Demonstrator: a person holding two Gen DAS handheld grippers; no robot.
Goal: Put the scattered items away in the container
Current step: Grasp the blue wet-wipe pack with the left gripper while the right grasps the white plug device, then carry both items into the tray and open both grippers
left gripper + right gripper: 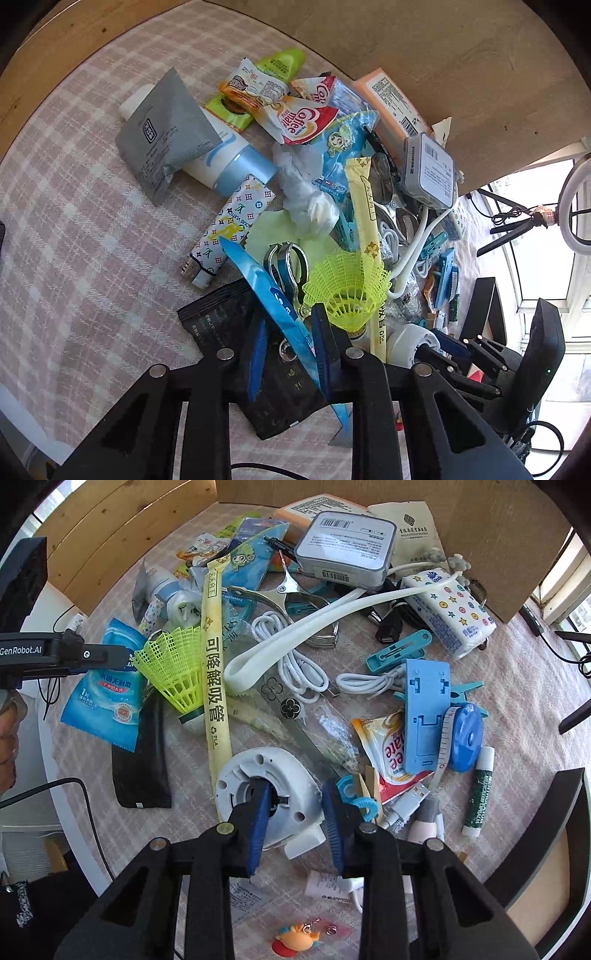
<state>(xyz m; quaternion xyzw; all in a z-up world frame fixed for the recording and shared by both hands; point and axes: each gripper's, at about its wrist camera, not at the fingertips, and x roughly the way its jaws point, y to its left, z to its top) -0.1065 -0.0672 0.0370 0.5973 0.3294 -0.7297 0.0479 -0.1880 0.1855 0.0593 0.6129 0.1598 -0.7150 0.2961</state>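
Scattered items lie on a checked cloth (74,221). My left gripper (290,314) stands over a blue wet-wipe sachet (258,280), which rises edge-on between the pads; it leans on the right pad and the left pad stands apart from it. From the right wrist view the left gripper (122,657) sits at the top edge of that sachet (107,698). My right gripper (295,784) is shut on a white round housing (291,768), one pad in its central hole and the other against its outer wall. Cardboard walls (480,524) stand behind the pile.
A yellow shuttlecock (173,672), a yellow straw packet (214,657) and a black sachet (142,768) crowd the left gripper. To the right lie a blue stand (424,716), tape measure (467,738) and glue stick (478,790). A grey box (343,546) sits at the back.
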